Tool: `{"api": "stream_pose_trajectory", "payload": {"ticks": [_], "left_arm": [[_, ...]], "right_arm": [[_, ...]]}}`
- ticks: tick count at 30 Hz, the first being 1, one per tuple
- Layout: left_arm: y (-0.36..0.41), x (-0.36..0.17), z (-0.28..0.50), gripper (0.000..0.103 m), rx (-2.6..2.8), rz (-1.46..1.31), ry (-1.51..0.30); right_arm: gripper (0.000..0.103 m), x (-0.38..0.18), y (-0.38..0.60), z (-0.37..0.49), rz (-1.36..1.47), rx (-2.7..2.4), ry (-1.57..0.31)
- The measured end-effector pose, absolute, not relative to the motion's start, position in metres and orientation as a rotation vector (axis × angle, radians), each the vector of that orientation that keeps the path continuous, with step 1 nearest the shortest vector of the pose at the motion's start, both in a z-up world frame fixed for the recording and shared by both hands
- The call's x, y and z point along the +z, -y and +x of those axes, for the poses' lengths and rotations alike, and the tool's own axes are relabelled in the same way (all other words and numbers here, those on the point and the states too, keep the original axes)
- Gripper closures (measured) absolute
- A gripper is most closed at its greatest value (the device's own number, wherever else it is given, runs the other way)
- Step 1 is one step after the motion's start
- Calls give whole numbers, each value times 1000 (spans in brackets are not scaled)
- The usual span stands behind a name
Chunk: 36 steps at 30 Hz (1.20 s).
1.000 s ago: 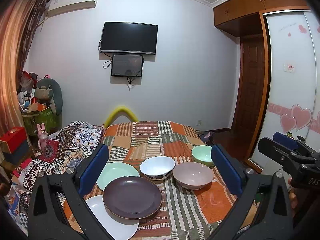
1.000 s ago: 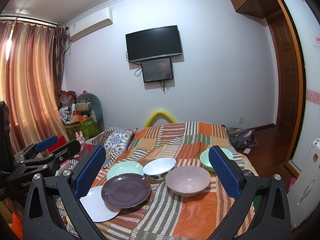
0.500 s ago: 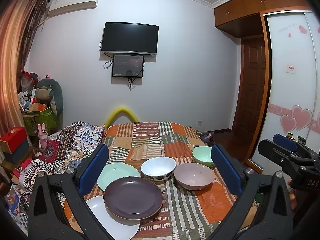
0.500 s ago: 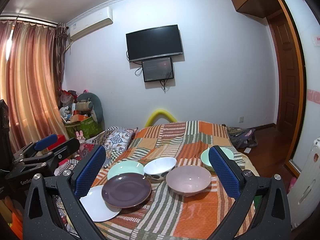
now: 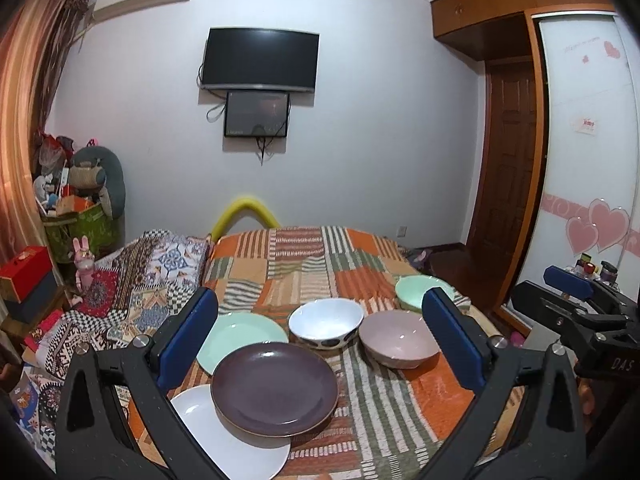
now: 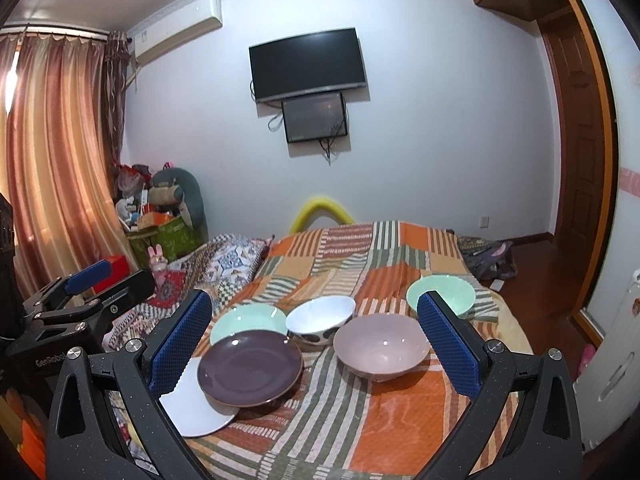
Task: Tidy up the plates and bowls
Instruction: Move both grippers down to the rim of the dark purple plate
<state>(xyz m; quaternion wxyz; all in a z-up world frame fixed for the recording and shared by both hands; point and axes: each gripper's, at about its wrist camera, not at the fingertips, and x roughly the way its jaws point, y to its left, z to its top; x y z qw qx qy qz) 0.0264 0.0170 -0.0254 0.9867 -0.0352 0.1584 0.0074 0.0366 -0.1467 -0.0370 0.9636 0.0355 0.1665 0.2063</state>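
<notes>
Jaws of left gripper point(image 5: 320, 332) and right gripper point(image 6: 314, 336) spread wide, empty, held back above quilt point(image 5: 384, 412): judged surveying. Purple plate point(image 5: 274, 388) overlaps white plate point(image 5: 224, 440), green plate point(image 5: 240, 336) behind; three bowls apart, unstacked: white bowl point(image 5: 326, 324), pink bowl point(image 5: 396, 338), green bowl point(image 5: 416, 290).

Dim room, glowing curtain point(image 6: 48, 184); edges warped, perhaps soft.

White plate point(image 5: 224, 444) partly hidden under purple plate point(image 5: 274, 388); green bowl point(image 6: 440, 290) part-blocked by right claw's pad point(image 6: 448, 346).
</notes>
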Motion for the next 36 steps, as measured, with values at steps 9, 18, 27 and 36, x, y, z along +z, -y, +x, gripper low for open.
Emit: {"api": "stream_pose_trajectory", "payload": {"ticks": [9,18,27,36], "left_arm": [[-58,-56,60,1,45,-127,-421],[-102,-96,98,16,91,-165,-543],[-134,-148,129,16,100,-197,-684],[-165,-205,159,27,108,-278,-836]], "right_arm": [[1,-60,124,63,25,416,-413],[2,-87,94,95,-25,428,-525],[7,-118,70,123,-36,452,-646],[25,-161,54,154,-24,478,-821]]}}
